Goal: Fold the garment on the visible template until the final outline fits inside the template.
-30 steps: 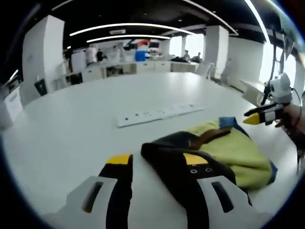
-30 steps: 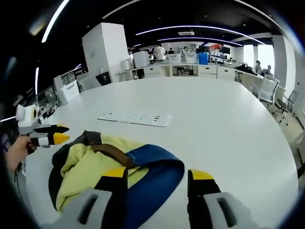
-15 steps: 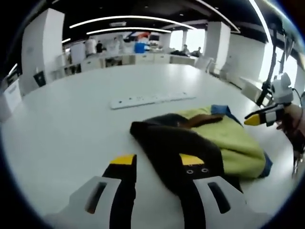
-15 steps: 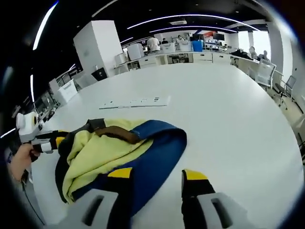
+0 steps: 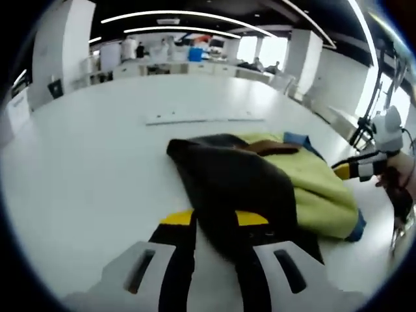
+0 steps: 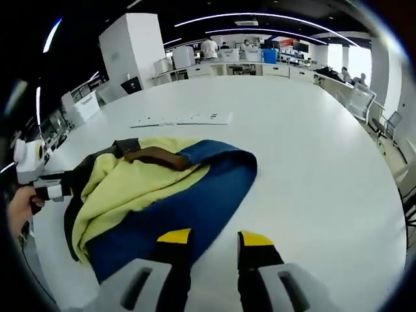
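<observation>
On the white worktop [image 6: 312,169], left tongs [image 5: 214,218] pinch the garment's [image 5: 260,182] black sleeve; right tongs [image 6: 207,238] sit nearly closed at its blue edge, grip unclear.

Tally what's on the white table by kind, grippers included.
Garment (yellow, blue, dark panels, brown collar): 1
Flat white strip with markings beyond the garment: 1
Left gripper, jaws closed on the garment's dark edge: 1
Right gripper, jaws nearly together at the blue edge: 1
Total: 4
</observation>
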A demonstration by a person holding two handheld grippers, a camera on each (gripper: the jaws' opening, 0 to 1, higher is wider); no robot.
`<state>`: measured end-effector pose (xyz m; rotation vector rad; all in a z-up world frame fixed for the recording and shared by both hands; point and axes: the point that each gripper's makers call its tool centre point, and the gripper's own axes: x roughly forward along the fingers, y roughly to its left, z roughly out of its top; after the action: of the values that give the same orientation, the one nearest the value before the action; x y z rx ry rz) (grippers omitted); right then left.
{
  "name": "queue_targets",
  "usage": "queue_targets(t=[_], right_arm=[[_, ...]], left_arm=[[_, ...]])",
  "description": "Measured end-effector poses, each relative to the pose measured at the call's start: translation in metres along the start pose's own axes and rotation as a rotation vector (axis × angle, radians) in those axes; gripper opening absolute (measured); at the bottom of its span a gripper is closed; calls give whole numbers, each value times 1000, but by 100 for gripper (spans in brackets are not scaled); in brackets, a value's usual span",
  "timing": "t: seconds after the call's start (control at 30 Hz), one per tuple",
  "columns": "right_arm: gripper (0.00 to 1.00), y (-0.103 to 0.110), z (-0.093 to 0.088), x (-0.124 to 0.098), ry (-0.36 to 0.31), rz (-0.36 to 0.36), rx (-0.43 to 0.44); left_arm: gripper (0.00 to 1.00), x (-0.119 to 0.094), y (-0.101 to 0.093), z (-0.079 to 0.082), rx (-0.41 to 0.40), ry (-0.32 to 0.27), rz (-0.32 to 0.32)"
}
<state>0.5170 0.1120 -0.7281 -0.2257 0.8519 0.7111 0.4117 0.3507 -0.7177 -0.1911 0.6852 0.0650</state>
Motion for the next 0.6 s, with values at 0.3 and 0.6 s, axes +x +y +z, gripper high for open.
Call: queue_targets(t=[0.3,0.6], right_arm=[[9,7,-1,2,-11,-18,11],[0,8,-1,7,-15,-69,-32]], left_arm=[[1,-3,-1,-10,-62,27,-11],[0,-3,0,-10,38,45,-2]])
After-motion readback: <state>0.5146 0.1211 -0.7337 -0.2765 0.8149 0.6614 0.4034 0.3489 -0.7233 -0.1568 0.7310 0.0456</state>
